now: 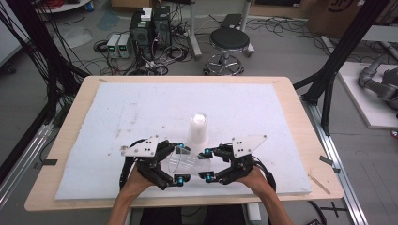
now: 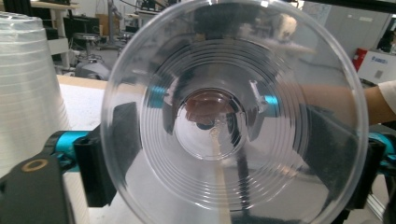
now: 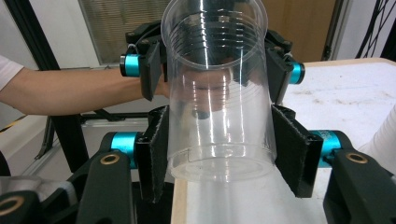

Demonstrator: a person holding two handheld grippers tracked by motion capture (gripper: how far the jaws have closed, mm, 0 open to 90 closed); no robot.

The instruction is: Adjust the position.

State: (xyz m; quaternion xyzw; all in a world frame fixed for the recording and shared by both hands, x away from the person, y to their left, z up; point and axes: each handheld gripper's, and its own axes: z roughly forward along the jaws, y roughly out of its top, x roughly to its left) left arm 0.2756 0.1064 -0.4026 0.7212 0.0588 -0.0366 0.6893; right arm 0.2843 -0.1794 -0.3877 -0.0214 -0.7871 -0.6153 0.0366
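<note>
While right gripper clamps clear cup — left gripper at rim.

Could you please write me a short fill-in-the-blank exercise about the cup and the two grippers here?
1. The clear cup is held between the two grippers, lying on its ____.
2. The right gripper grips the cup near its ____ end.
3. The cup's open mouth faces the ____ gripper.
4. A stack of cups stands upside down on the ____ sheet behind the grippers.

Missing words: side; closed; left; white
</note>
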